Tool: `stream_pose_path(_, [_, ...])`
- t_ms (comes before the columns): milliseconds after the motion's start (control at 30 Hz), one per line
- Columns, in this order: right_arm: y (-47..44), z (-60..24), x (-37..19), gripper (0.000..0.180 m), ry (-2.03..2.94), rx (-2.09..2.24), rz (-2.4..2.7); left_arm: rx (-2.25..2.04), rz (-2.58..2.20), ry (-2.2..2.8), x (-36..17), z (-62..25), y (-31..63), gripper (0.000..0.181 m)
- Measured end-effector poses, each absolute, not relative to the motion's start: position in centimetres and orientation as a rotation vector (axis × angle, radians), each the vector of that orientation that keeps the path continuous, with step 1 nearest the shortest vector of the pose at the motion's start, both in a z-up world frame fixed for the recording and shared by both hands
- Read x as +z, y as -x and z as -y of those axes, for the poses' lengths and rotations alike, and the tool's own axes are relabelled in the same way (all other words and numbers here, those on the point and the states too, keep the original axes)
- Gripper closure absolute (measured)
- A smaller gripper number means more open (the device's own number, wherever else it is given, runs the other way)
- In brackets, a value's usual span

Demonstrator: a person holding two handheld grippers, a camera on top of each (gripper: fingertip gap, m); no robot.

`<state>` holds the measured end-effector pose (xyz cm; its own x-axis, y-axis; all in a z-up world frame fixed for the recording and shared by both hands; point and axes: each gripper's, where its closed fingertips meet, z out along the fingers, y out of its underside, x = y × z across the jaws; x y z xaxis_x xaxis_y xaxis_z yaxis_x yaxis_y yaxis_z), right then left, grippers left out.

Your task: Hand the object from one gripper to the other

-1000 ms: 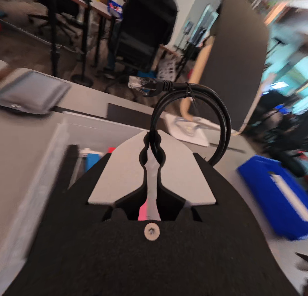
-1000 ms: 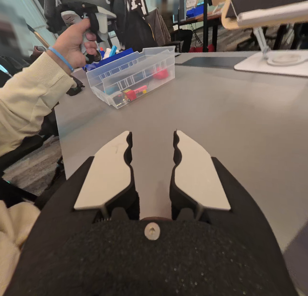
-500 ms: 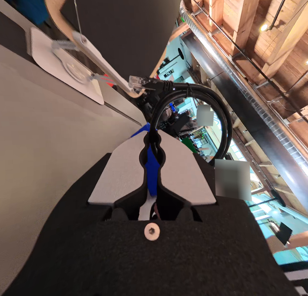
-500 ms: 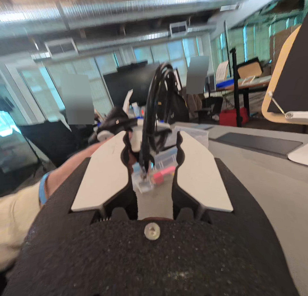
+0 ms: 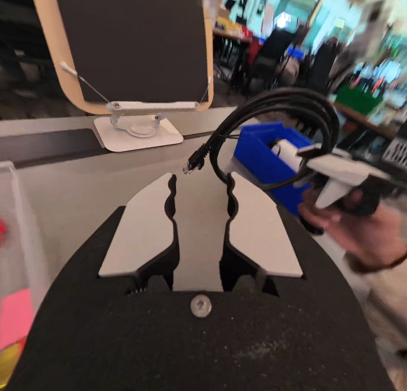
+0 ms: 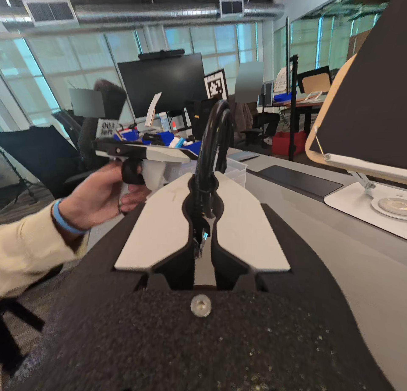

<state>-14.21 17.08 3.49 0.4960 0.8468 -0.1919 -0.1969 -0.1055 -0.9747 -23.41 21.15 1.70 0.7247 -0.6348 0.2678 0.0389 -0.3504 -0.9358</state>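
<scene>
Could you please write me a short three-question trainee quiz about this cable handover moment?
1. True or false: the left gripper is shut on the black cable.
2. Which gripper holds the coiled cable?
3. What colour is the bin behind the cable in the left wrist view: A red, B blue, C green?

Key: 1 false, its fingers stand apart and empty; 2 the right gripper; 3 B.
</scene>
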Motion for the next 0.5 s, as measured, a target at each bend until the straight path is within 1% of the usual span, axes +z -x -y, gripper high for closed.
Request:
stream_pose_path(100, [13.1, -17.1, 3.5, 0.167, 1.461, 0.994, 0.685, -0.596, -0.721, 1.823, 1.7, -20.4, 23.3, 0.128])
stream_pose_path(267, [12.9, -15.7, 3.7, 0.167, 1.503, 1.114, 0.785, -0.464, -0.917, 1.802, 1.5, -19.1, 23.2, 0.126])
stream_pose_path(367, [13.8, -13.8, 3.8, 0.167, 1.447, 1.306, 0.854, -0.564, -1.02, 1.74, 2.1, -17.1, 21.8, 0.13])
stream_pose_path(500, [14.8, -11.2, 4.0, 0.167, 1.349, 1.497, 0.943, -0.84, -1.085, 1.692, 3.2, -14.7, 21.5, 0.134])
